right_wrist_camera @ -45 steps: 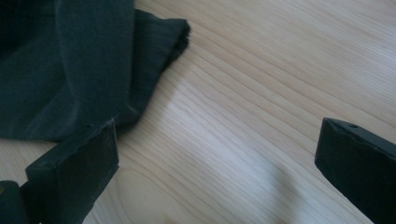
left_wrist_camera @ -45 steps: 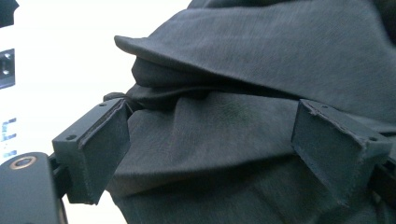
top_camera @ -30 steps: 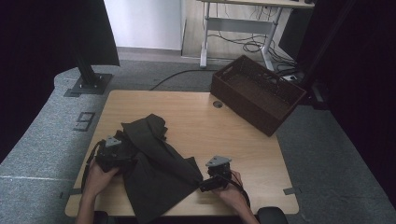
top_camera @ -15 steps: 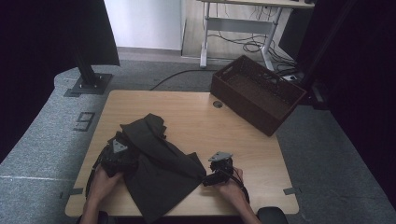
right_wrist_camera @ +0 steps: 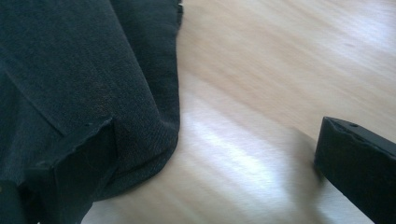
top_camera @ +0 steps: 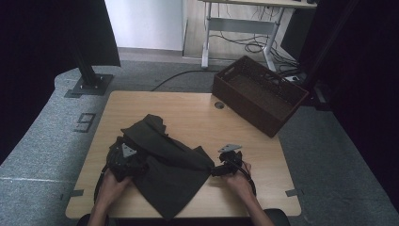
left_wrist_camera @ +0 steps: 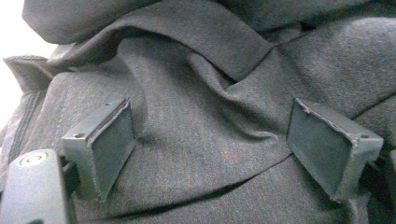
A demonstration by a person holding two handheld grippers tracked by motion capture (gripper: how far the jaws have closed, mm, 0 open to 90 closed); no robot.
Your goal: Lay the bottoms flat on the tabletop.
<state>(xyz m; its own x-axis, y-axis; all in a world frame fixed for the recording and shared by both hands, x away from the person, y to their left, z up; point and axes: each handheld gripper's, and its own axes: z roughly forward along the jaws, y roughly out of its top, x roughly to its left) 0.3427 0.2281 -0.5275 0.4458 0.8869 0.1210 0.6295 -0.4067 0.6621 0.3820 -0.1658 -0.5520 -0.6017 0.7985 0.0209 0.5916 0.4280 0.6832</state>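
On my left, the left gripper (top_camera: 126, 157) sits on the near-left part of the wooden table (top_camera: 188, 108) with its jaws spread wide, and in the left gripper view the dark cloth (left_wrist_camera: 205, 140) lies rumpled right between and beneath them, the folds running across the gap with neither pad pinching any fabric. The cloth spreads across the near middle of the table, one corner reaching toward my right. There the right gripper (top_camera: 221, 168) also has its jaws spread; in the right gripper view the cloth's rounded edge lies against one jaw, with bare wood in front of the other.
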